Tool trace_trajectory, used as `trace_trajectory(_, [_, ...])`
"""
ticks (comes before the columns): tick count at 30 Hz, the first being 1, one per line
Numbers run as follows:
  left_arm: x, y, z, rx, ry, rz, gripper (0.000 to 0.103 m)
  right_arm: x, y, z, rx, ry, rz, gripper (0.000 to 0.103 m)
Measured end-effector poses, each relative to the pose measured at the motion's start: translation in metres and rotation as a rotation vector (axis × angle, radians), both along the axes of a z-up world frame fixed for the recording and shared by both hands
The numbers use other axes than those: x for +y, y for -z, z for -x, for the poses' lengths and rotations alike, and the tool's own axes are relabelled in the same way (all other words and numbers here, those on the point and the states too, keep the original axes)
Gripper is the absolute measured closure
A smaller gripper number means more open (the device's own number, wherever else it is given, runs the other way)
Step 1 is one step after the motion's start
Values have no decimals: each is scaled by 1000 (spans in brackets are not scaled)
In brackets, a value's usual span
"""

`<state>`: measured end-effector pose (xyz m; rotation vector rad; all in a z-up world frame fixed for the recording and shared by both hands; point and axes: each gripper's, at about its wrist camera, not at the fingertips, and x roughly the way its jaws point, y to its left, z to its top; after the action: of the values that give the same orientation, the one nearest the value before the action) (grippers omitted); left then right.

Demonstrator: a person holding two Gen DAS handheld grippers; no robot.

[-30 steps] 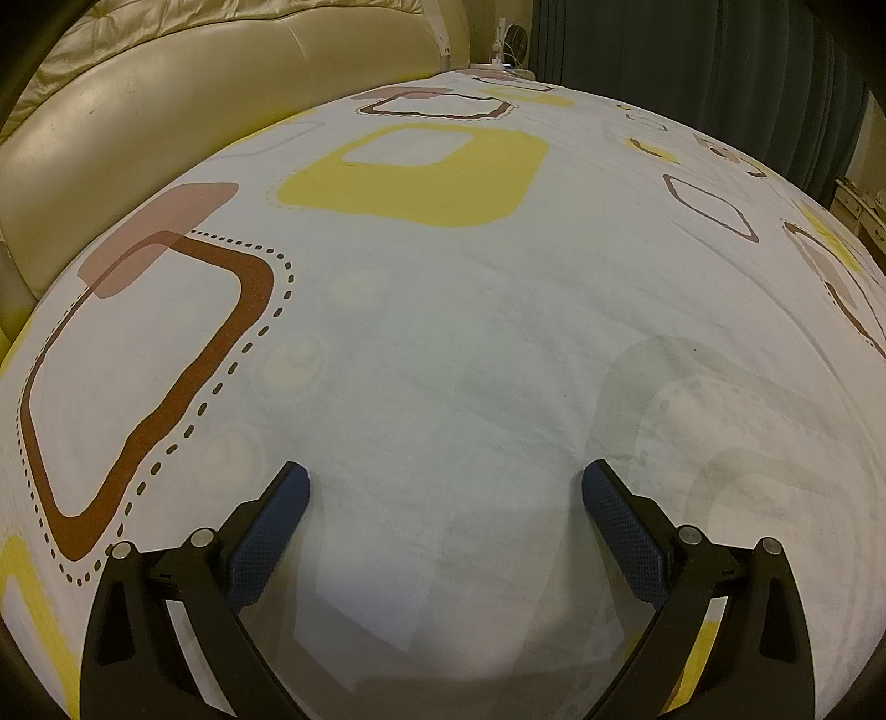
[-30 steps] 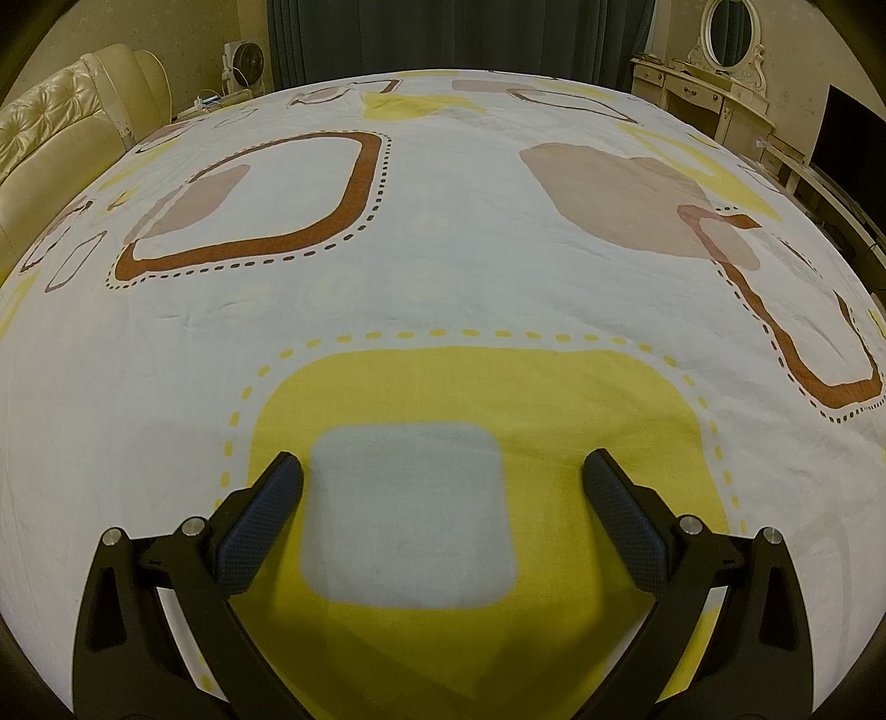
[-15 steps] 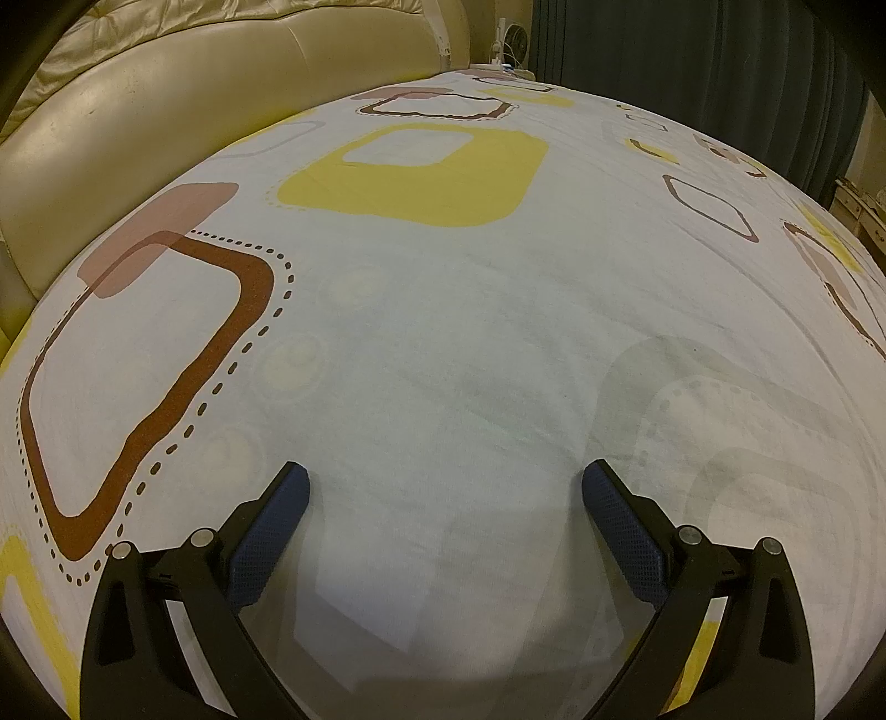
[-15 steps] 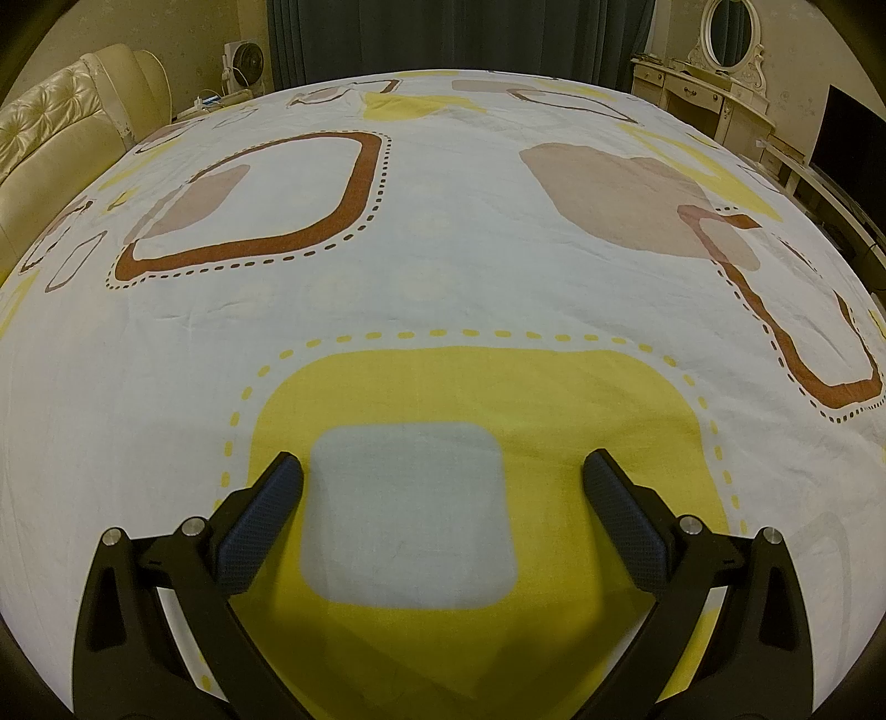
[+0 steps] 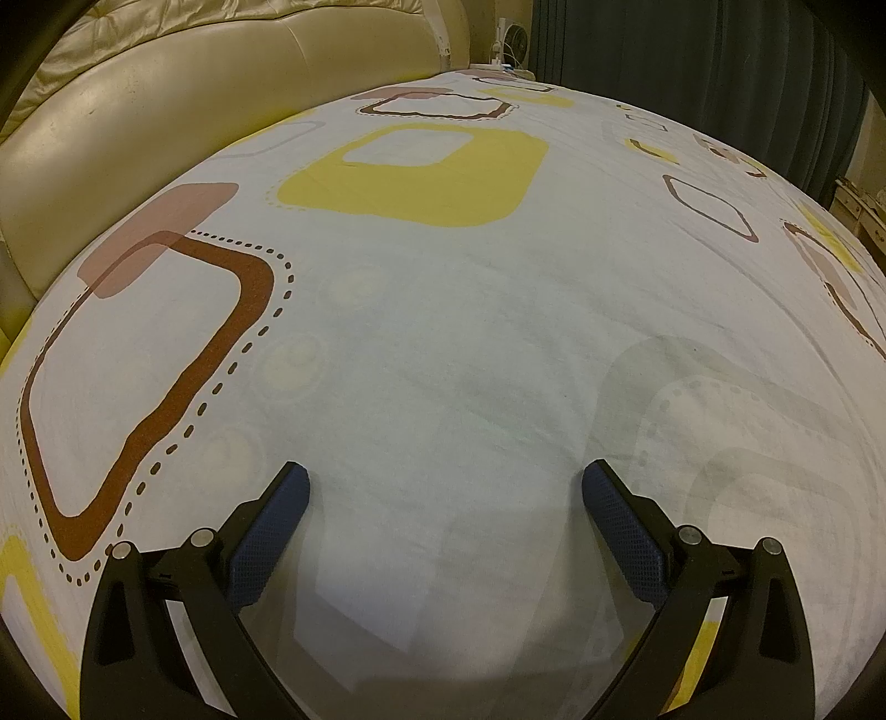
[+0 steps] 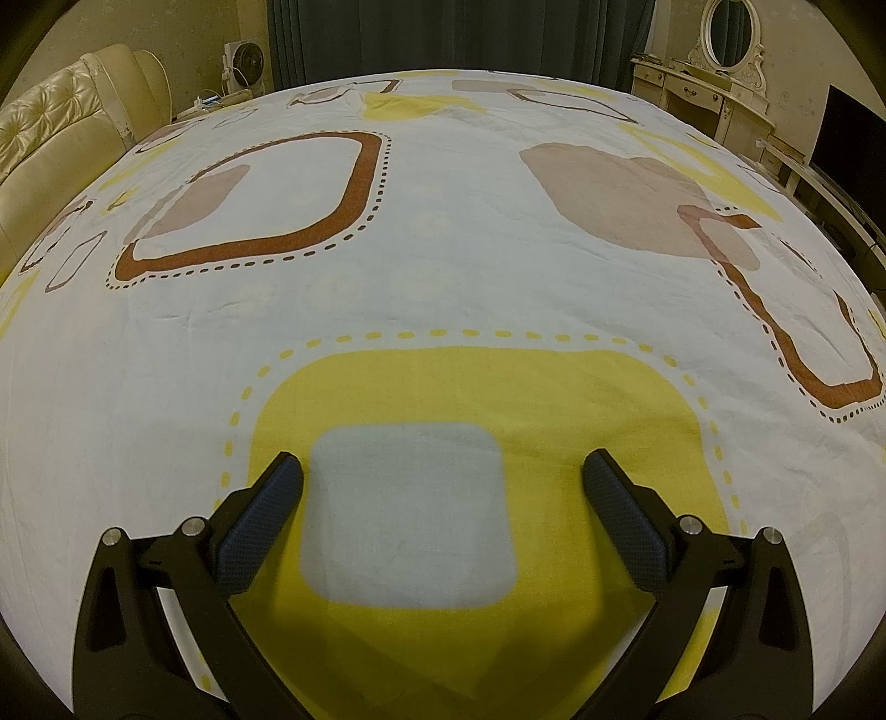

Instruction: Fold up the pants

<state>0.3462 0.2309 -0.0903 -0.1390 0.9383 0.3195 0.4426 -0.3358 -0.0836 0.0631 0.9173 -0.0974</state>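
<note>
No pants show in either view. My left gripper (image 5: 446, 479) is open and empty, with its blue-padded fingers spread just above the bed sheet (image 5: 443, 332). My right gripper (image 6: 442, 468) is also open and empty, over a yellow square printed on the sheet (image 6: 470, 382). The sheet is white with yellow, brown and tan rounded squares and lies flat.
A cream leather headboard (image 5: 166, 99) runs along the left of the bed and shows in the right wrist view (image 6: 50, 127). Dark curtains (image 6: 443, 39) hang behind. A fan (image 6: 246, 61), a dressing table with mirror (image 6: 714, 83) and a dark screen (image 6: 847, 138) stand beyond the bed.
</note>
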Motion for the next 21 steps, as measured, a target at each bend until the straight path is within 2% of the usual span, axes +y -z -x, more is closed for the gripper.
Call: trace_trajectory(21, [1, 0, 0, -2, 0, 0, 5, 3, 0, 0, 8, 0, 21, 2])
